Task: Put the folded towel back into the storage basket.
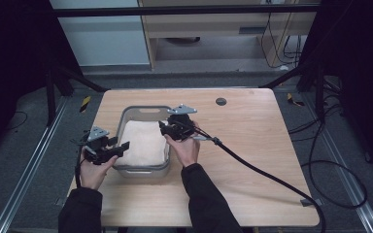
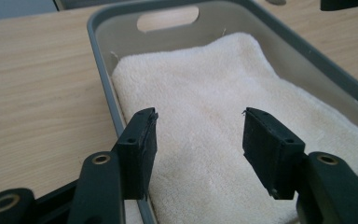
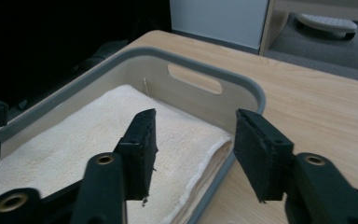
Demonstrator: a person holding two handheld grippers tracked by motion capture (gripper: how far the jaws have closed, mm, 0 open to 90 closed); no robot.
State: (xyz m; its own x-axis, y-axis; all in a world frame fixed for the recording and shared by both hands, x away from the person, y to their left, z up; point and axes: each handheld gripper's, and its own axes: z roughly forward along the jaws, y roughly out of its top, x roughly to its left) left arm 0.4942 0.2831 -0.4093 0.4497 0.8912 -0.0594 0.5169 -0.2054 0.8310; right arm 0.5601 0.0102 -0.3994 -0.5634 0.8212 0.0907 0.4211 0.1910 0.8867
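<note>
No writing reads anywhere. One grey tub [image 1: 126,115] sits near the table's [image 1: 252,155] far-left part, holding one folded cream towel [image 1: 143,143]. Two grippers — left gripper [image 1: 119,148] at the tub's left rim, right gripper [image 1: 164,128] at its right rim — both hold their jaws apart, empty.

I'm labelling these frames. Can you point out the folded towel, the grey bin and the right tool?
folded towel [image 2: 214,112]: left gripper view, middle of its top.
grey bin [image 3: 256,93]: right gripper view, rim corner beside the handle slot.
right tool [image 1: 167,128]: high view, between its fingertips.
</note>
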